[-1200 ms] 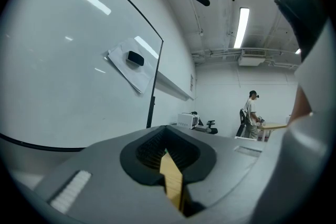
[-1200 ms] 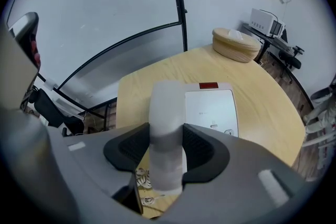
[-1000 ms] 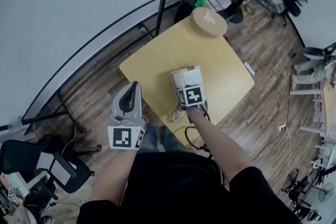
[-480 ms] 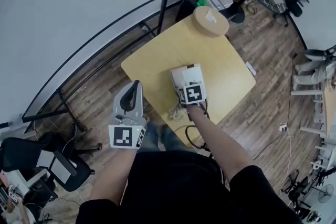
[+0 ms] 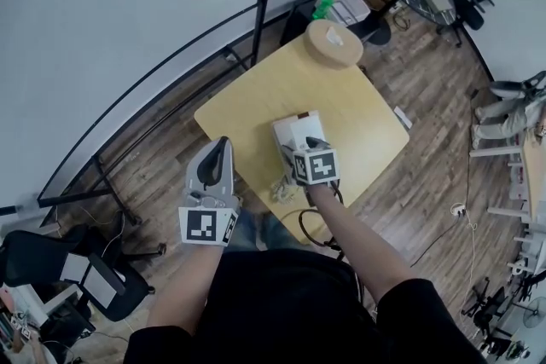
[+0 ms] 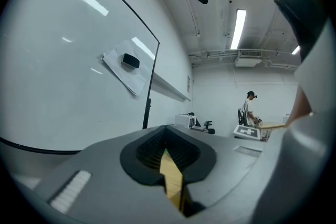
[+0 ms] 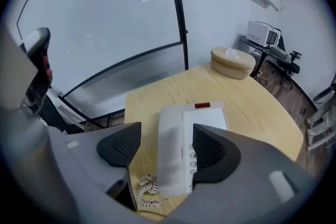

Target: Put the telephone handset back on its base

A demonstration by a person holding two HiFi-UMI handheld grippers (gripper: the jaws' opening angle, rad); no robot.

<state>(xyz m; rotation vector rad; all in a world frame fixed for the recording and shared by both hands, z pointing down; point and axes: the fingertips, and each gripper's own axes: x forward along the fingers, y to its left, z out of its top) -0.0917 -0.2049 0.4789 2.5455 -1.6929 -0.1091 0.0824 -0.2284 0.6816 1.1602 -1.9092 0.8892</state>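
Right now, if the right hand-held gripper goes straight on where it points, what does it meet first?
Most likely the handset, which lies on the phone base between the open jaws. Depth is hard to judge.

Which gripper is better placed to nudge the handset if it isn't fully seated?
Right, probably. The right gripper hangs over the handset, fingers apart either side; the left gripper is shut, off beside the table.
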